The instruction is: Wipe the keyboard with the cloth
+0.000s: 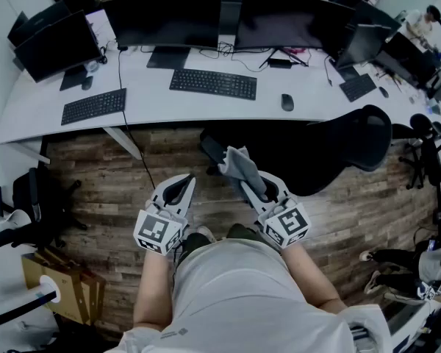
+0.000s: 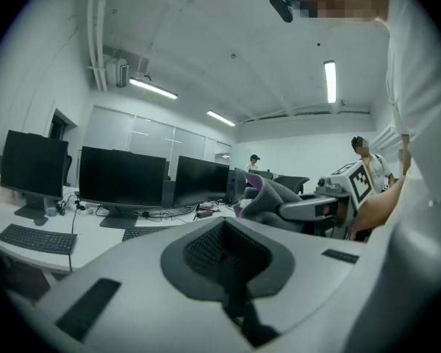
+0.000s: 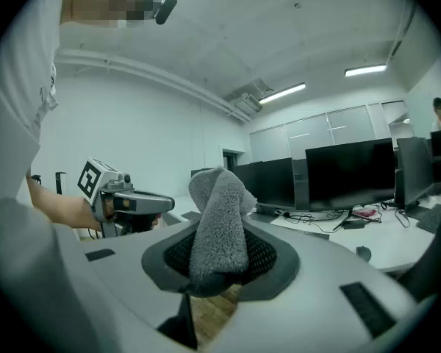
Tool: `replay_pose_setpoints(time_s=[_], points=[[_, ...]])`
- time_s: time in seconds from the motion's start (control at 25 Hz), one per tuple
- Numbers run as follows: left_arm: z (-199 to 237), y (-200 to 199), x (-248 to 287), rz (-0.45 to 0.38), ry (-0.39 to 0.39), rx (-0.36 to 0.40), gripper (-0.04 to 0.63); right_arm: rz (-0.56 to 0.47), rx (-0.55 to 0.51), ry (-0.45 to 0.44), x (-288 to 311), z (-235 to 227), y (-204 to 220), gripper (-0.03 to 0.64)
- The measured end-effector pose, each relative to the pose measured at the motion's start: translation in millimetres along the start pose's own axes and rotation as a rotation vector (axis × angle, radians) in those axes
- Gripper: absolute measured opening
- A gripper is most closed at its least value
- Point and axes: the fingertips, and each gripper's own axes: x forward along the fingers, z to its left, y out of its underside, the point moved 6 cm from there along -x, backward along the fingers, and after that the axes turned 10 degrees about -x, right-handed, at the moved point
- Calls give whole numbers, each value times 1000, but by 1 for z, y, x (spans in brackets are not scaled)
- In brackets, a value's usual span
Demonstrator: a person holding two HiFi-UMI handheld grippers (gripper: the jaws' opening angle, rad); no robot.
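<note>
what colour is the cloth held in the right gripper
Plain grey; the cloth shows best in the right gripper view.

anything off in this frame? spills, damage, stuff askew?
Nothing much stands out. The cloth is clamped in the right tool, the left tool is shut and empty, both held over the floor short of the desk. The left keyboard sits at a slant; no spills or damage visible.

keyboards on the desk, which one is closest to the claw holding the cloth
The middle keyboard, with the mouse at its right; the left keyboard and right keyboard lie farther off to the sides.
</note>
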Motion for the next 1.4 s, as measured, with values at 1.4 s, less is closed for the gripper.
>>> replay_pose_setpoints(time_s=[1.4], points=[[252, -30, 100, 141, -149, -54, 2, 75, 158, -27, 250, -113, 29, 120]])
